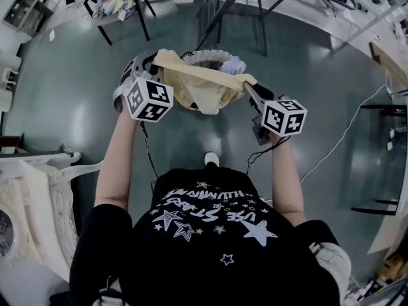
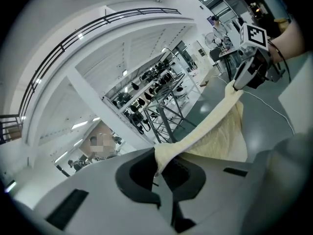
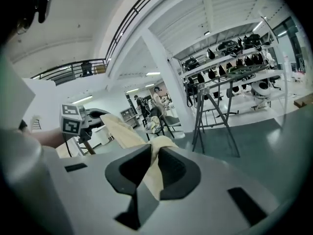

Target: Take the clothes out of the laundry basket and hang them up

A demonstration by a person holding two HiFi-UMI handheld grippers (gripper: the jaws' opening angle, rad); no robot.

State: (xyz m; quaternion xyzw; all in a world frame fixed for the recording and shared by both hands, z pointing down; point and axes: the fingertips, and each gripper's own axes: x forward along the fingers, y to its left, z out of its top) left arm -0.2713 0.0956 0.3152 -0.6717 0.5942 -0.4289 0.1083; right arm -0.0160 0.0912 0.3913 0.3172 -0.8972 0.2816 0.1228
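Note:
A pale yellow garment (image 1: 199, 85) hangs stretched between my two grippers above the round laundry basket (image 1: 220, 54). My left gripper (image 1: 158, 61) is shut on one end of it; in the left gripper view the cloth (image 2: 215, 126) runs out of the closed jaws (image 2: 159, 166) across to the right gripper (image 2: 249, 72). My right gripper (image 1: 246, 83) is shut on the other end. In the right gripper view the cloth (image 3: 120, 131) is pinched between the pads (image 3: 152, 166), and the left gripper (image 3: 78, 124) shows beyond. More clothes (image 1: 233, 64) lie in the basket.
A metal rack (image 1: 255, 5) stands just behind the basket, also seen as a rack (image 3: 220, 99) in the right gripper view. A chair with clothes (image 1: 118, 2) is at the back left. White carved furniture (image 1: 38, 196) stands at the left. A cable (image 1: 338, 139) crosses the floor at right.

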